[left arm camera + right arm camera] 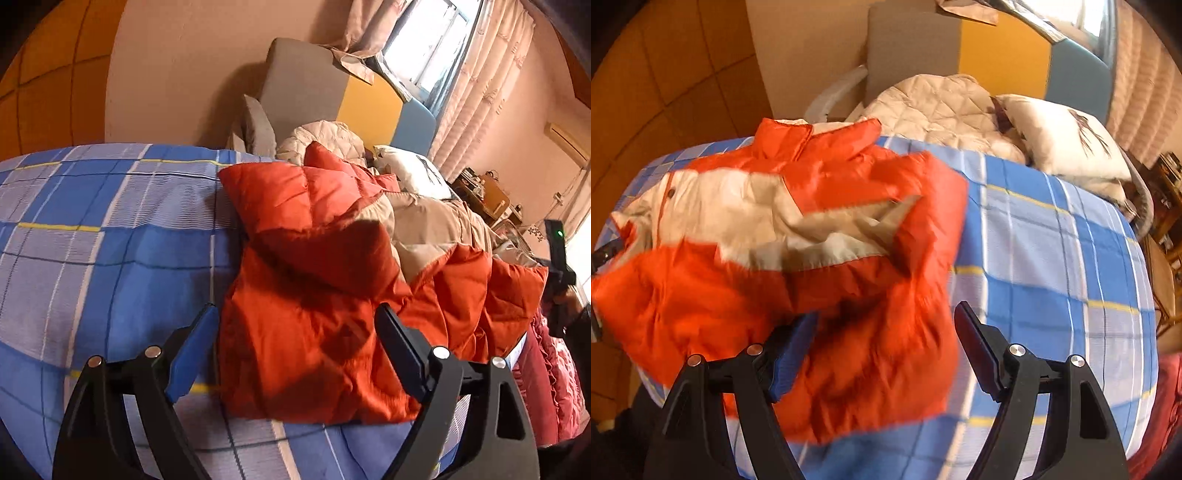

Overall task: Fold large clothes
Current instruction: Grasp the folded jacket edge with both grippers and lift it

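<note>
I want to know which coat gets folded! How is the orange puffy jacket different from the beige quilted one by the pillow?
The orange jacket is bright orange with a pale band across it; the beige quilted one is a single pale colour. The orange jacket lies spread on the blue checked sheet right in front of both open grippers; the beige one is bunched up farther back beside the white pillow. Both are padded and lie on the bed.

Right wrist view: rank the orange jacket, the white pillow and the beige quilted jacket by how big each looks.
1. orange jacket, largest, but also nearest the camera.
2 and 3. white pillow and beige quilted jacket look alike, so I won't rank them.
</note>
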`<control>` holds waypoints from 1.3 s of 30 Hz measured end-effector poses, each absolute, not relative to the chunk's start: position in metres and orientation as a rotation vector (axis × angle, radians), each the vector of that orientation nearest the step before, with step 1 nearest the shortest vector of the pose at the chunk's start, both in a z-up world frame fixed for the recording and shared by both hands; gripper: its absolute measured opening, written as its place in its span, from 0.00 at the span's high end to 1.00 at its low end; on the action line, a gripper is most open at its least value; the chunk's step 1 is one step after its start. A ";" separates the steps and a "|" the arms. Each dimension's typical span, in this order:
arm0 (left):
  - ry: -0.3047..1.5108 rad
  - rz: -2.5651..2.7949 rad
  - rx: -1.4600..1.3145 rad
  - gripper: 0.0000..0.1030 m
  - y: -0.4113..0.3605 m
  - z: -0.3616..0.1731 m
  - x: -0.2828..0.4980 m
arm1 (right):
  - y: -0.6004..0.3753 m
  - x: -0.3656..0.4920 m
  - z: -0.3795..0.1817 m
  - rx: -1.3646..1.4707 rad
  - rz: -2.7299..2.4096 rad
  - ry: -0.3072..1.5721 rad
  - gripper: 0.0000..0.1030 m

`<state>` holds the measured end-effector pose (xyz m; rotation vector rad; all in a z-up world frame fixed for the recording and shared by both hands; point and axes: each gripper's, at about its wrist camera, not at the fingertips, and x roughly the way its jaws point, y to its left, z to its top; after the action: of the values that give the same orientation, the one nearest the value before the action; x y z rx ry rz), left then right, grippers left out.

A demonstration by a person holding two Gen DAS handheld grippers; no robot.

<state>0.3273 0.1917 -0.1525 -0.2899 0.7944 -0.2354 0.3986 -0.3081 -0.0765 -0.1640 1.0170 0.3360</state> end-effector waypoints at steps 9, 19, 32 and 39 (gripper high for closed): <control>0.842 -0.307 -0.349 0.66 0.191 -0.161 0.354 | -0.298 0.440 -0.100 -0.115 0.352 1.082 0.27; 0.781 -0.290 -0.317 0.95 0.198 -0.147 0.328 | -0.294 0.417 -0.080 -0.217 0.320 1.044 0.90; 0.612 -0.287 -0.299 0.97 0.207 -0.093 0.282 | -0.321 0.366 -0.002 -0.220 0.241 0.888 0.94; 0.547 -0.258 -0.289 0.97 0.211 -0.063 0.298 | -0.321 0.383 0.020 -0.203 0.204 0.828 0.94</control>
<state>0.2976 0.2109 -0.0634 -0.2887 0.5472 -0.2578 0.3830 -0.3207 0.0197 -0.2029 0.8278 0.2037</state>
